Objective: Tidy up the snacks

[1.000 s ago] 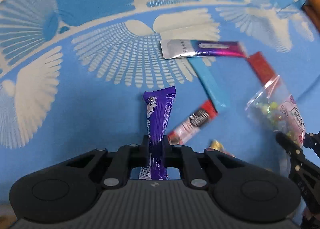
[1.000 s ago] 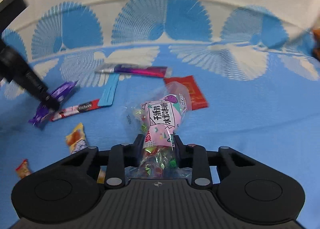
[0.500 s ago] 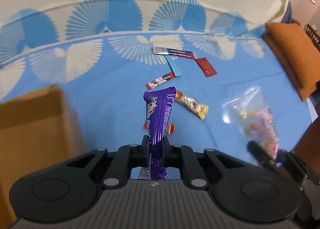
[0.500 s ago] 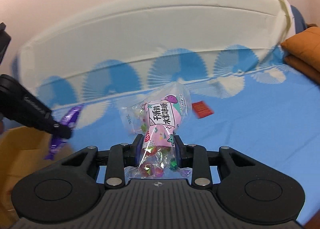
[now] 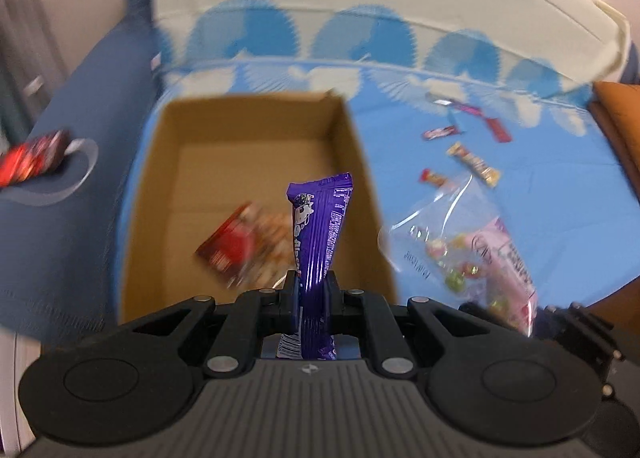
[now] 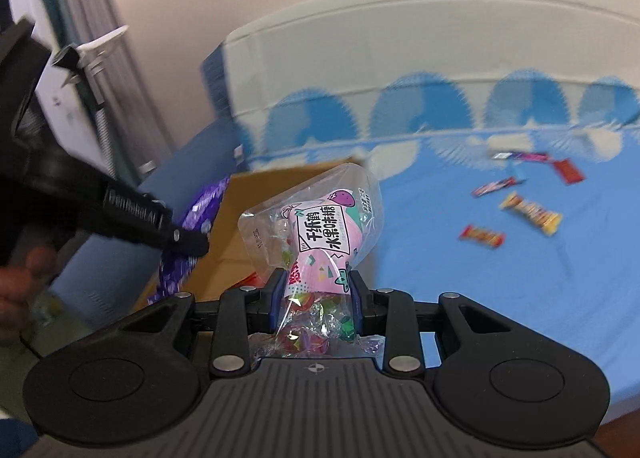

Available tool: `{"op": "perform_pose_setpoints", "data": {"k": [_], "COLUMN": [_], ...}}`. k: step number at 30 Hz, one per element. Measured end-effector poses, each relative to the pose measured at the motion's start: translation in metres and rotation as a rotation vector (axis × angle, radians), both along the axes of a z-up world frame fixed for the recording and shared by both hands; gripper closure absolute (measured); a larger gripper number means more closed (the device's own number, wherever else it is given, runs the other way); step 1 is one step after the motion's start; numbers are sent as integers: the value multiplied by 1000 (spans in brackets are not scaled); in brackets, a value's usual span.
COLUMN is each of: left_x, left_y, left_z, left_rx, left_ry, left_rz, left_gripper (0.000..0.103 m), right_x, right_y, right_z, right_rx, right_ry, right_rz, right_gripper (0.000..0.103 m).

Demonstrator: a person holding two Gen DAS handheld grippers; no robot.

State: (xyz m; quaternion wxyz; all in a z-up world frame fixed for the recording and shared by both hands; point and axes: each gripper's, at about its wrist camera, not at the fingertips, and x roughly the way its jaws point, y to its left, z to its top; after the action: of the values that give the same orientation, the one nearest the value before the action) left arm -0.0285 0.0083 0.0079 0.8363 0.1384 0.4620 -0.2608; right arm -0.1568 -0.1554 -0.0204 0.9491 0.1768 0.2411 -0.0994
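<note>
My left gripper (image 5: 314, 290) is shut on a purple snack bar (image 5: 320, 225) and holds it upright above the open cardboard box (image 5: 352, 161). A red snack packet (image 5: 236, 246) lies on the box floor. My right gripper (image 6: 318, 286) is shut on a clear bag of candies with a pink label (image 6: 320, 234), held up beside the box's right wall (image 6: 256, 193). The candy bag also shows in the left wrist view (image 5: 472, 250). The left gripper (image 6: 188, 242) and the purple bar (image 6: 180, 258) show in the right wrist view.
Several small snacks lie scattered on the blue bedspread (image 5: 540, 197) to the right: a yellow bar (image 6: 530, 213), a small red bar (image 6: 482, 237), a red packet (image 6: 568, 170). An orange cushion (image 5: 620, 113) lies at far right. A dark blue surface (image 5: 80, 177) with a red packet (image 5: 32, 157) lies left.
Both grippers have swung left with their snacks, from over the scattered snacks to the cardboard box. The box has come fully into view under the left gripper.
</note>
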Motion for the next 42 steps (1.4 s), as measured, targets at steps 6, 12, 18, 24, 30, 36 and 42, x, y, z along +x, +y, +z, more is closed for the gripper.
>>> {"op": "perform_pose_setpoints", "data": {"k": [6,12,18,24,30,36,42], "left_x": [-10,-14,-17,-17,-14,-11,-3], "left_y": [60,85,92,97,97,98,100], "left_z": [-2,6,14,18,20,18,18], "left_rx": [-4,-67,-106,-117,-123,-122,-125], "left_ry": [-30,-39,-48,-63,-67,-64,-64], "left_rz": [61,86,88,101,107,109,124], "left_gripper": [91,91,91,91,91,91,91], "right_x": [4,-2,-5,-6,-6,-4,-2], "right_y": [55,78,87,89,88,86,86], "right_z": [7,17,19,21,21,21,19], "right_rx": [-77,-131,-159,-177,-181,-178,-174], "right_ry": [40,38,39,39,42,48,55], "right_rz": [65,62,49,58,60,58,55], "right_gripper": [68,68,68,67,67,67,67]}}
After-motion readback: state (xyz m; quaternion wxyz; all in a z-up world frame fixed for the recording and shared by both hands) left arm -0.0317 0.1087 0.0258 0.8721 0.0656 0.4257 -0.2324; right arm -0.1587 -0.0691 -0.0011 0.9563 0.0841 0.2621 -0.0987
